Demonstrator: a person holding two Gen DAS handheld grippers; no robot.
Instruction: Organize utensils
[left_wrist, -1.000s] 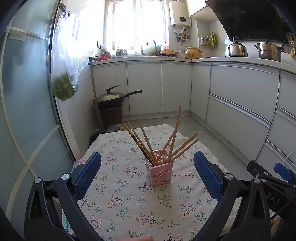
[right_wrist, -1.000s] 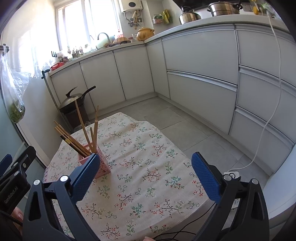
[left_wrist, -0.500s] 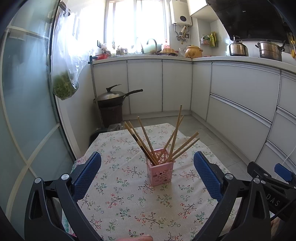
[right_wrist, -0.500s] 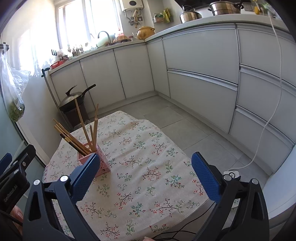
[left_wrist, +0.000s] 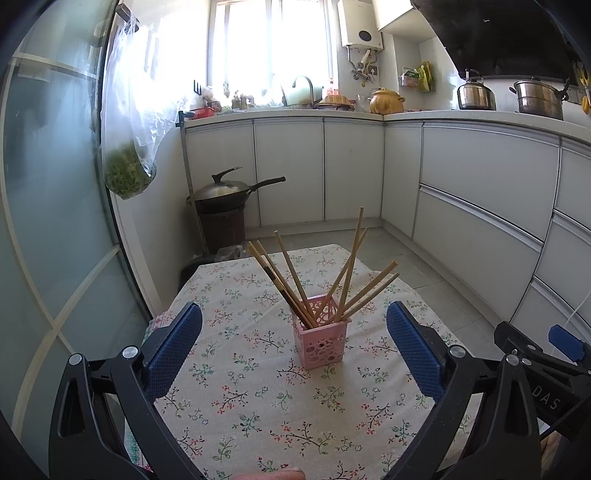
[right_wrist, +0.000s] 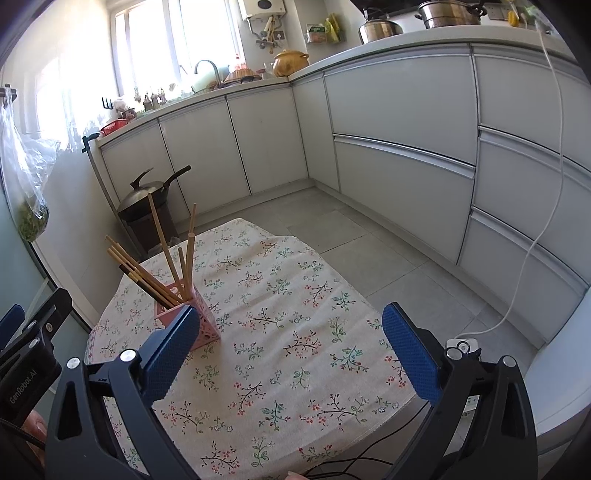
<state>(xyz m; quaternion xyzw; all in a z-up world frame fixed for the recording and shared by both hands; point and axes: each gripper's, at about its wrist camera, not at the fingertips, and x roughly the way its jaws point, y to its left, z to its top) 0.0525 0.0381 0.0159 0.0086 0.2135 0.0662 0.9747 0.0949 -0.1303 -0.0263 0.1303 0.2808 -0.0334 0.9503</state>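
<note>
Your left claw (left_wrist: 294, 343) and right claw (right_wrist: 291, 345) both gape wide, holding nothing. The chopsticks (left_wrist: 321, 280) splay from the pink holder (left_wrist: 320, 341) mid-counter (left_wrist: 236, 398). They look light, stiff and slick; pinch one near its upper shaft, since the holder probably tips easily.

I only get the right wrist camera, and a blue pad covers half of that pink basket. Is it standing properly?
Observer: Yes. In the left wrist view the whole pink basket stands upright on the floral cloth, with the chopsticks fanned out of it.
Operator: Any sticks lying loose beside it?
Observer: None show on the cloth around it there.
Operator: Is the other gripper holding anything?
Observer: No. The left gripper is open, its blue pads wide apart and clear of the basket.
</note>
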